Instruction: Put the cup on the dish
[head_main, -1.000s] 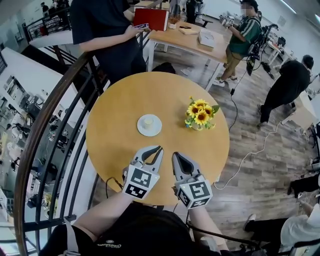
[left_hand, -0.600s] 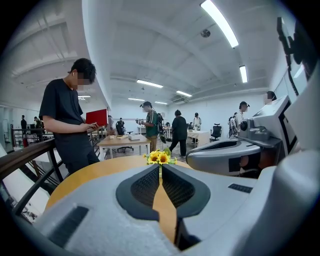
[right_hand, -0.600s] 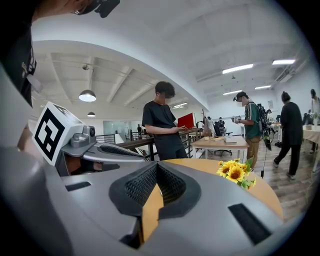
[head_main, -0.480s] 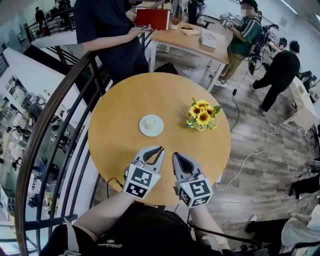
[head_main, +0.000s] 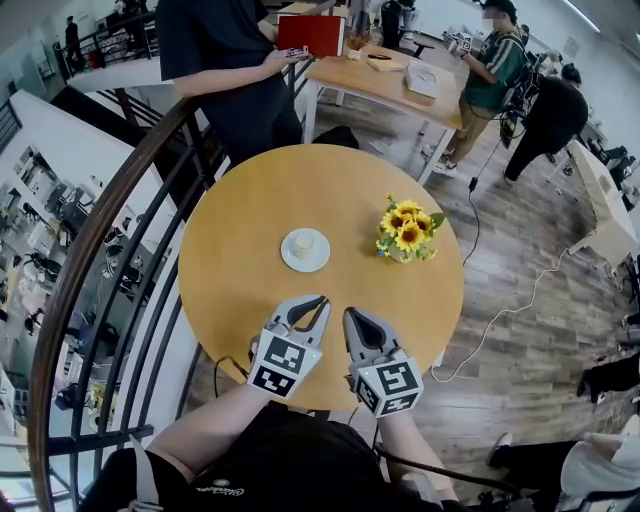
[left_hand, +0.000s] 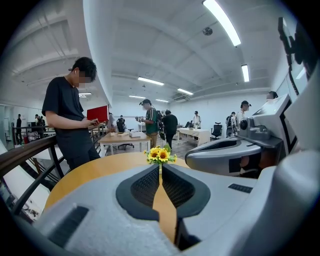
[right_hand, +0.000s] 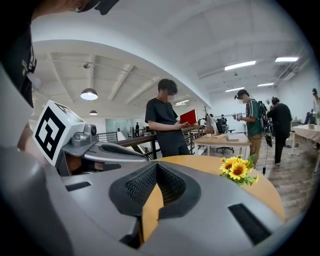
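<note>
Cup (head_main: 304, 243): sits on dish (head_main: 289, 261), middle of table (head_main: 250, 190); placement looks done
Left gripper (head_main: 320, 299), right gripper (head_main: 349, 313): jaws closed, nothing held, side by side at near edge, well apart from cup, likely idle
Sunflowers (head_main: 405, 227): right of dish, apart

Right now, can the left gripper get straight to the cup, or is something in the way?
Probably yes. Only bare table lies between the left gripper and the cup on its dish; the sunflowers stand off to the right. Its jaws are shut, so they must open first.
</note>
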